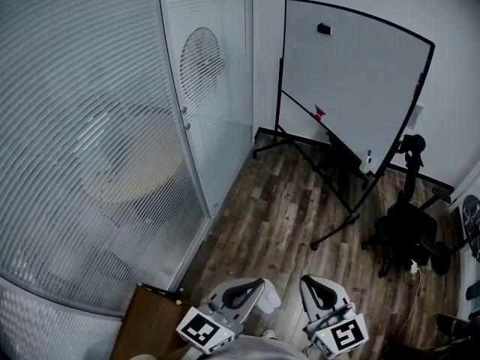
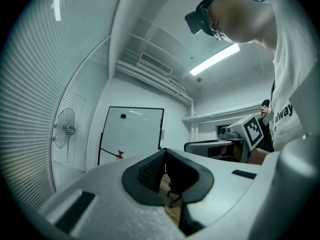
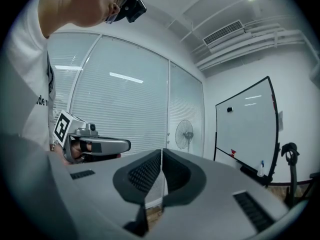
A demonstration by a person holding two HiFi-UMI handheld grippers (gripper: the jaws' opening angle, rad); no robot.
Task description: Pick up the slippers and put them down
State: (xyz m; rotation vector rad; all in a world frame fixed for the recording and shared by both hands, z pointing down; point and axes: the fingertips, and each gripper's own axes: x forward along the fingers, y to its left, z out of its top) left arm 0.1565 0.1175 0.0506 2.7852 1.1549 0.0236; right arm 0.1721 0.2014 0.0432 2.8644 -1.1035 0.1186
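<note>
Slippers: we cannot tell from any of our views where they lie.

We hold the left gripper about level in front of us. In its own view its dark ribbed pads meet at the tips, so the jaws are closed with nothing between them. Through the hollow below the tips we see only a strip of wood floor.

The right gripper is beside the left one and apart from it, also near level. Its jaws are pressed together at the tips, and they grip nothing. In the head view both grippers sit at the bottom edge, each with its marker cube toward us.

Ahead of us a whiteboard stands on a black wheeled frame near the far corner of the floor. A small dark block is stuck high on it and a small red thing lower down. A bottle stands at the lower edge of the board.

A ribbed glass wall runs along the left edge of the floor. A fan stands by it.

A black office chair is at the right edge of the floor. The top of a brown wooden piece shows near the bottom left, against the glass wall.
</note>
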